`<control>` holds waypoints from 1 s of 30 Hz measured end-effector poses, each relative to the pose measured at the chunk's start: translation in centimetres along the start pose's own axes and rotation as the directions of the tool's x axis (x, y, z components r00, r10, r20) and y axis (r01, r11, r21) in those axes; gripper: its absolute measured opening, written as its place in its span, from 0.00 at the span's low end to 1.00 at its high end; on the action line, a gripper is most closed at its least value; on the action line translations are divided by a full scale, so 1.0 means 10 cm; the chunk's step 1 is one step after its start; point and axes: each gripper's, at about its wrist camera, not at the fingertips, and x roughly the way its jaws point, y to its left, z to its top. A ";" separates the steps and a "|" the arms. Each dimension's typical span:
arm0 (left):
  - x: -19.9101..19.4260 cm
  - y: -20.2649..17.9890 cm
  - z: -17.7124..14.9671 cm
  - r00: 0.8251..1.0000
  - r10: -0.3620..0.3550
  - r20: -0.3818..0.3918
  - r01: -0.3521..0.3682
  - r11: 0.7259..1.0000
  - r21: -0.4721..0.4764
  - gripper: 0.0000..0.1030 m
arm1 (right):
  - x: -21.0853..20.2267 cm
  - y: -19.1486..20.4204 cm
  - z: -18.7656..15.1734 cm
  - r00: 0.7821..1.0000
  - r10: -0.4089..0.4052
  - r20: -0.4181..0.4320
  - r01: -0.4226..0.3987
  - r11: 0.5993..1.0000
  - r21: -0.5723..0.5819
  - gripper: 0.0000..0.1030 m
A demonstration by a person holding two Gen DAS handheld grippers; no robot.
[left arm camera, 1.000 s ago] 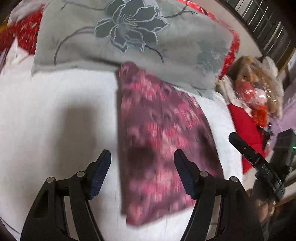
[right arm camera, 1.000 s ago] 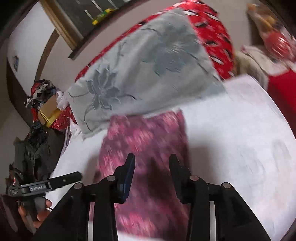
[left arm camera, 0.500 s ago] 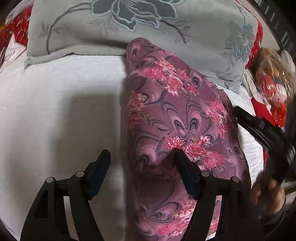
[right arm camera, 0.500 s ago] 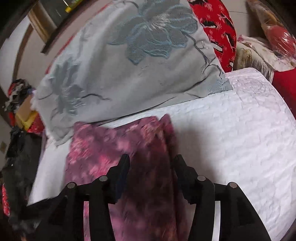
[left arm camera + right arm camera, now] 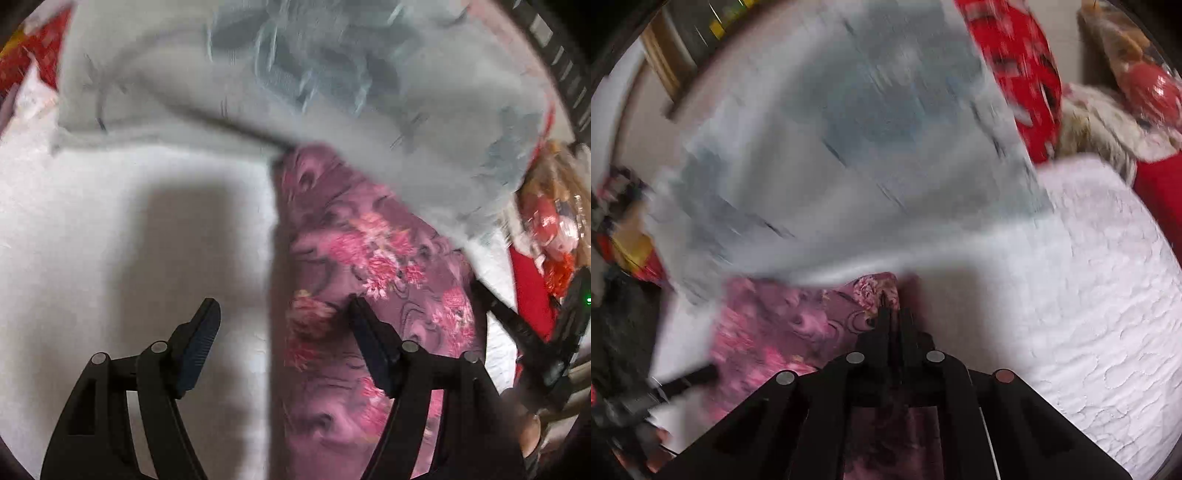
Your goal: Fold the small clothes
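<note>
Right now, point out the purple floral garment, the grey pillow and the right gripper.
purple floral garment [image 5: 373, 258], left wrist view, its patterned middle.
grey pillow [image 5: 332, 85], left wrist view, its flower embroidery.
right gripper [image 5: 895, 314], right wrist view, between its closed fingertips.

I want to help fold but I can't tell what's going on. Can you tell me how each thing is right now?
Purple flowered cloth: lying flat on the bed, far end tucked against the pillow.
Grey flower pillow: lying at the head of the bed.
White quilt: spread flat.
Left gripper: jaws opening, straddling the cloth's edge, not pinching it.
Right gripper: shut, at the cloth's far corner; whether it pinches fabric is hidden.
</note>
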 end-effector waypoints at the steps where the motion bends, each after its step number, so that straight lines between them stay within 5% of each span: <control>1: 0.08 0.03 0.01 1.000 -0.007 -0.026 0.007 1.000 -0.004 0.74 | 0.01 -0.06 -0.01 1.000 0.016 0.005 -0.017 0.999 0.032 0.04; 6: -0.15 0.13 0.03 0.995 -0.097 0.031 0.098 0.994 -0.048 0.72 | -0.29 -0.24 0.07 0.986 0.136 0.096 -0.147 0.982 0.120 0.23; 7: -0.18 0.14 0.04 0.991 -0.131 0.041 0.134 0.989 -0.068 0.72 | -0.28 -0.24 0.11 0.985 0.148 0.089 -0.158 0.980 0.123 0.42; 11: -0.06 0.04 0.12 0.992 -0.129 0.006 0.129 0.990 -0.061 0.72 | -0.03 -0.17 0.15 0.990 0.142 0.004 -0.141 0.984 0.109 0.54; 12: 0.02 0.00 0.10 0.993 -0.119 -0.017 0.118 0.991 -0.060 0.72 | 0.07 -0.14 0.15 0.992 0.119 -0.037 -0.115 0.988 0.102 0.53; 14: 0.11 0.00 0.12 0.991 -0.126 -0.043 0.123 0.989 -0.078 0.72 | -0.01 -0.04 0.15 0.992 0.126 0.020 -0.127 0.991 0.045 0.22; 16: 0.10 0.05 0.15 0.991 -0.133 0.002 0.133 0.985 -0.107 0.72 | -0.15 0.00 0.19 0.988 0.119 0.102 -0.120 0.993 0.004 0.05; 20: 0.21 0.06 0.17 0.997 -0.071 0.013 0.072 0.994 -0.082 0.75 | 0.14 -0.21 0.21 0.999 0.046 -0.023 -0.045 0.997 0.066 0.06; 23: 0.04 -0.06 0.13 0.999 -0.024 0.023 0.024 1.000 0.016 0.74 | -0.13 -0.19 0.22 0.999 0.035 0.041 -0.037 0.998 0.047 0.17; 26: -0.28 -0.02 -0.05 0.995 -0.073 0.075 0.068 0.996 0.059 0.74 | -0.47 -0.08 0.04 0.983 0.168 0.072 -0.163 0.984 -0.075 0.18; 30: -0.56 0.04 -0.55 0.987 -0.095 0.128 0.084 0.993 0.087 0.74 | -0.63 -0.03 -0.36 0.969 0.240 0.051 -0.229 0.960 -0.162 0.32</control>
